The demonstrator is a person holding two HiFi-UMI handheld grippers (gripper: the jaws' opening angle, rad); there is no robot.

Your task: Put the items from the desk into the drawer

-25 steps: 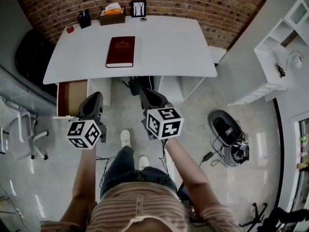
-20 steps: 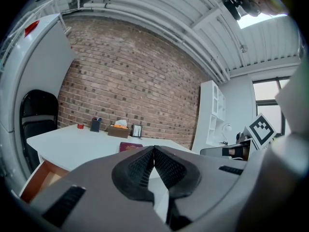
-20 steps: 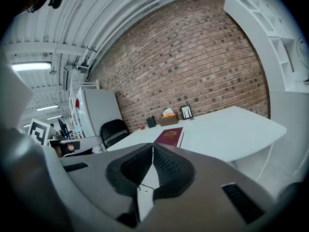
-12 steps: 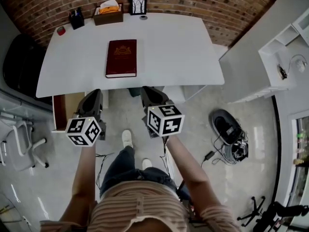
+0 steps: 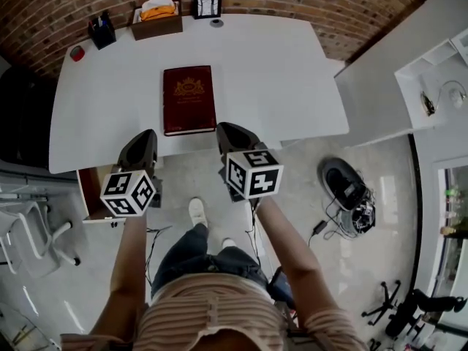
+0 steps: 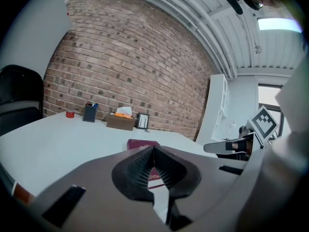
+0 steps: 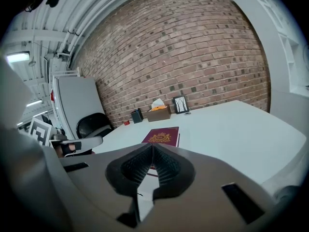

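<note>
A dark red book [image 5: 189,99] with a gold emblem lies flat near the front middle of the white desk [image 5: 278,79]. It also shows in the left gripper view as the book [image 6: 142,143] and in the right gripper view as the book [image 7: 161,135], just past the jaw tips. My left gripper [image 5: 140,151] hovers at the desk's front edge, left of the book, shut and empty. My right gripper [image 5: 232,139] hangs at the edge just right of the book, also shut and empty. Below the desk's left front, the open drawer [image 5: 90,190] shows its brown inside, partly hidden by the desktop.
Along the desk's back edge stand a black pen holder [image 5: 102,31], a tissue box [image 5: 156,20], a picture frame [image 5: 207,2] and a small red object [image 5: 77,53]. A white chair [image 5: 29,229] stands left. Cables and a round device [image 5: 344,189] lie on the floor right.
The desk has come closer in the head view. Both grippers have moved forward from over the floor to the desk's front edge, either side of the book. Jaws unchanged.
</note>
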